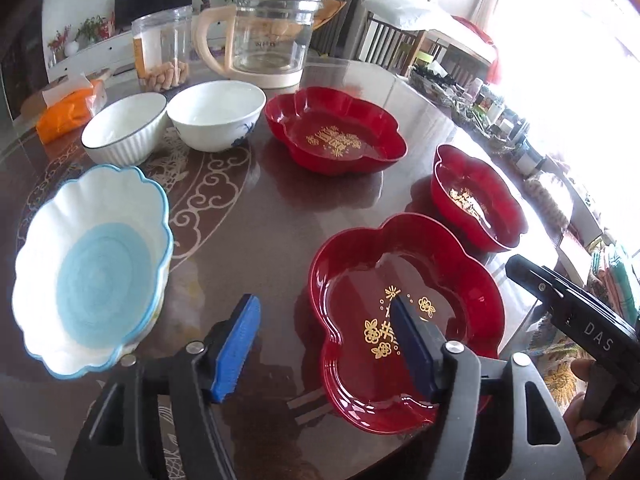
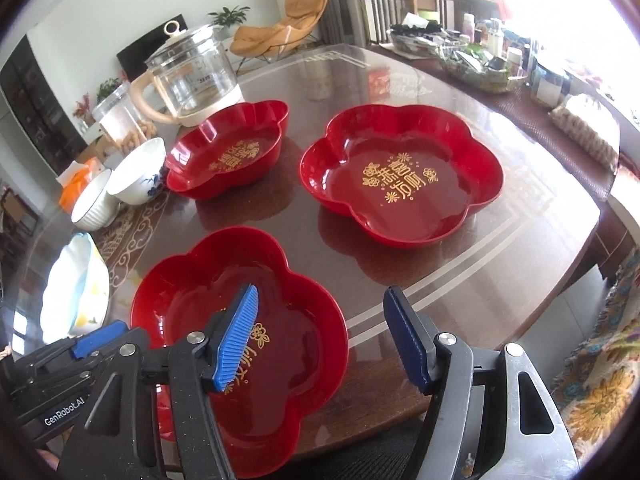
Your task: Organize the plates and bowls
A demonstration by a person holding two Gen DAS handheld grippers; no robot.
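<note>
Near red plate [image 2: 240,320] under open right gripper [image 2: 324,340]

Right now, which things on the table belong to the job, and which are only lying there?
For the job: three red plates, two white bowls, blue scalloped bowl.

Lying about: glass kettle, plastic jar, orange packet.

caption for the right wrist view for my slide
Open right gripper hovers over the nearest of three red flower-shaped plates on a glossy brown table.
</note>
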